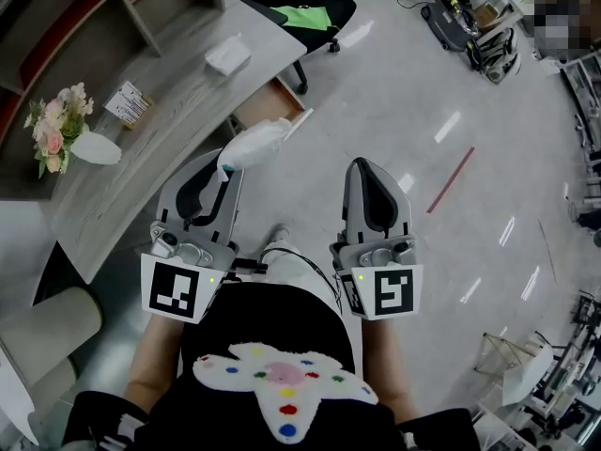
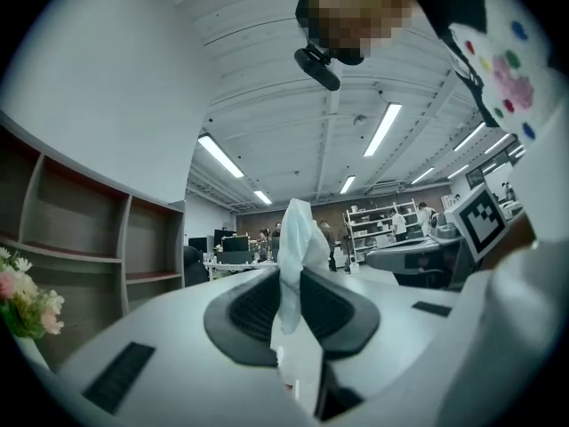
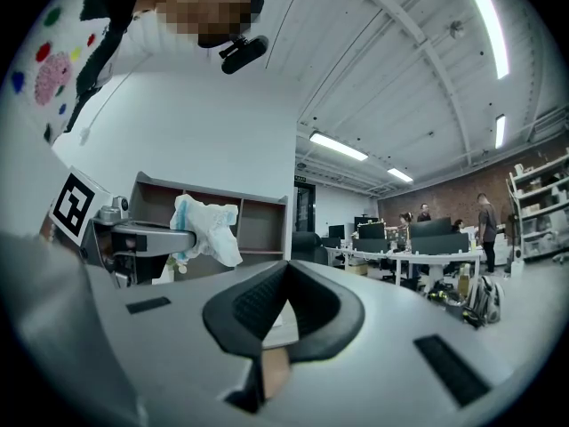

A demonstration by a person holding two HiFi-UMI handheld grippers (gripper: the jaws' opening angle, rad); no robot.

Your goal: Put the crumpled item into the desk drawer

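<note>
While left fingers pinch the half-hidden crumpled item, right fingers meet empty.

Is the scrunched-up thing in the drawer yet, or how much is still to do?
Done: the crumpled item is picked up, pinched in the left gripper. In hand: it hangs in the air near the desk. Left: it is not in the drawer yet, which looks pulled open under the desk edge; it must go in and be let go. The right gripper is shut and empty.
</note>
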